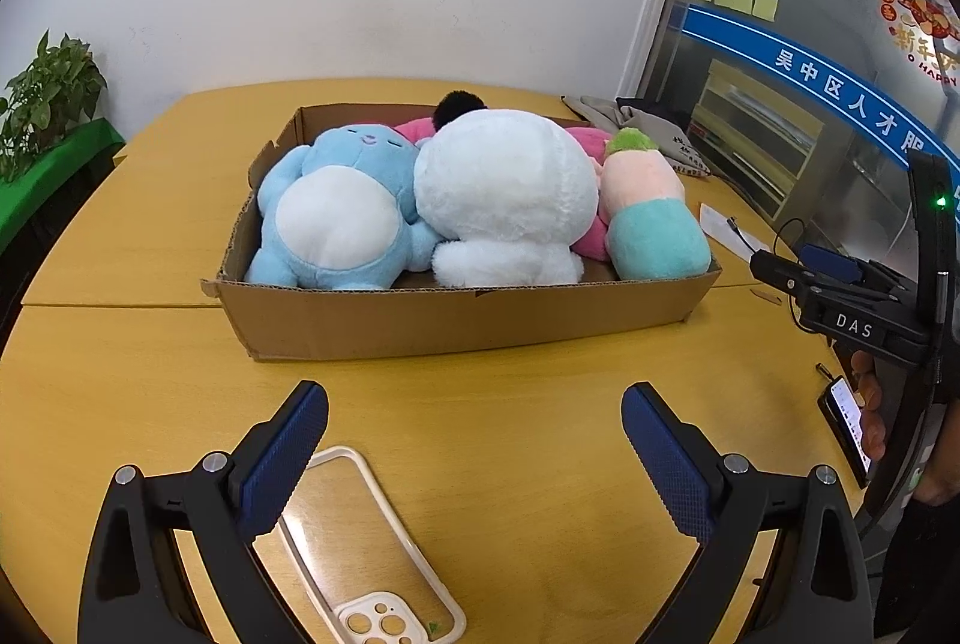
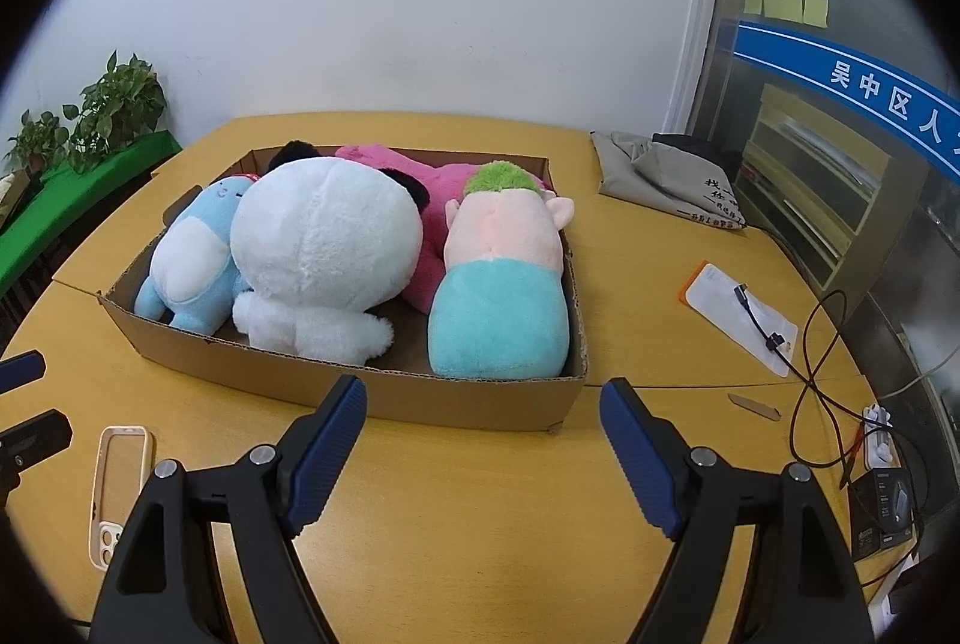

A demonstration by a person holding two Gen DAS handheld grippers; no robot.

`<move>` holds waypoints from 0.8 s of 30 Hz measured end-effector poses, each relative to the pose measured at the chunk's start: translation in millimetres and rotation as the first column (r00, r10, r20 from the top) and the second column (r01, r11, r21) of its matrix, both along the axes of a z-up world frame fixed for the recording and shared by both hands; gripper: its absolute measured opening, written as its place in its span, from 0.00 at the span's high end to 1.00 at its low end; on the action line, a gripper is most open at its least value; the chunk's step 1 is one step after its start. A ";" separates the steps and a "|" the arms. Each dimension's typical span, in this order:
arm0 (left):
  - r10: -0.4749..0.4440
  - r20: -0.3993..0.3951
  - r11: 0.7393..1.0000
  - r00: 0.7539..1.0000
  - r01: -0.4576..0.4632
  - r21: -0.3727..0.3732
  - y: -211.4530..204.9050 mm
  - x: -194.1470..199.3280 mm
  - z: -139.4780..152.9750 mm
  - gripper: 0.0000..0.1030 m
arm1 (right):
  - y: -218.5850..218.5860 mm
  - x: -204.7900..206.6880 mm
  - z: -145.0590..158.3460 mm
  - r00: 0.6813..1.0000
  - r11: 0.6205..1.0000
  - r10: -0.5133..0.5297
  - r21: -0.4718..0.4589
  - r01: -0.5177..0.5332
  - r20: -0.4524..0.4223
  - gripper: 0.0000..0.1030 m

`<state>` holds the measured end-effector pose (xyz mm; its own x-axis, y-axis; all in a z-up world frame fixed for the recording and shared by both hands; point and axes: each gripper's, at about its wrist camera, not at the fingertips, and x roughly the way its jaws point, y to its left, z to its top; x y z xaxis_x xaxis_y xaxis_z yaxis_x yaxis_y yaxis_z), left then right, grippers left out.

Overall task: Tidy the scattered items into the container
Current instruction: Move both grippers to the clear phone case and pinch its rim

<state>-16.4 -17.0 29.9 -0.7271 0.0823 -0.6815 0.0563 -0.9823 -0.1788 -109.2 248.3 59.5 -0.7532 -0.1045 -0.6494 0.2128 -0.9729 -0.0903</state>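
Both grippers stand wide with nothing between the pads. We see the left gripper (image 1: 474, 446) low over the table (image 1: 528, 470), its two blue pads (image 1: 666, 470) cross-hatched, on black jointed arms with silver pins. Just under its left finger lies one phone case (image 1: 366, 542): clear back, cream rim, rounded corners, camera holes at the near end. We see the right gripper (image 2: 483, 443) also over bare wood, its two pads (image 2: 327, 449) ribbed, close to the near wall of the box (image 2: 480, 404).

We count one box: shallow corrugated cardboard, open top, rough torn rim, in the middle of the table. We count four plush toys in it, all lying inside and pressed together:
- blue toy (image 2: 192, 260), white belly, at the left wall
- white toy (image 2: 324, 248), big and round, fluffy, black ears
- pink toy (image 2: 432, 224), mostly hidden beneath the others
- peach toy (image 2: 498, 284), green tuft, teal lower half, at the right wall

We see no toy on the table outside the box.

Farther right we note one grey bag (image 2: 666, 176), folded cloth; one flat white pouch (image 2: 744, 320); black cables (image 2: 822, 362) looping; one phone (image 1: 846, 428), screen lit, by a hand (image 1: 870, 410). Two leafy plants (image 2: 114, 110) stand at far left.
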 end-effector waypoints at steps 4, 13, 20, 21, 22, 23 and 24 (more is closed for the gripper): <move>-0.010 0.004 1.000 1.000 0.010 0.013 -0.2 -5.1 -2.7 0.03 | 2.8 -1.5 -1.1 1.000 1.000 -0.010 0.002 0.010 0.001 0.22; -0.022 0.035 1.000 0.999 0.021 0.013 -24.6 -4.0 -14.6 0.03 | -6.5 -6.0 -12.1 0.999 0.999 0.032 -0.026 -0.031 0.041 0.22; 0.065 0.127 0.997 0.990 -0.068 0.019 -85.2 13.1 -39.7 0.03 | -81.8 9.9 -62.1 0.917 0.944 0.323 -0.142 -0.297 0.233 0.22; 0.079 0.149 0.996 0.986 -0.084 0.028 -94.5 17.3 -46.0 0.03 | -99.5 14.7 -73.3 0.888 0.926 0.375 -0.157 -0.343 0.268 0.22; 0.084 0.172 0.995 0.981 -0.093 0.044 -102.8 21.7 -53.1 0.03 | -118.7 20.8 -84.6 0.854 0.905 0.425 -0.173 -0.390 0.300 0.23; 0.082 0.190 0.993 0.978 -0.096 0.062 -109.0 25.5 -60.0 0.04 | -135.9 27.1 -94.4 0.822 0.883 0.469 -0.191 -0.429 0.323 0.23; 0.076 0.208 0.992 0.975 -0.095 0.080 -113.2 27.9 -67.1 0.04 | -151.8 33.4 -103.5 0.790 0.862 0.507 -0.208 -0.463 0.343 0.23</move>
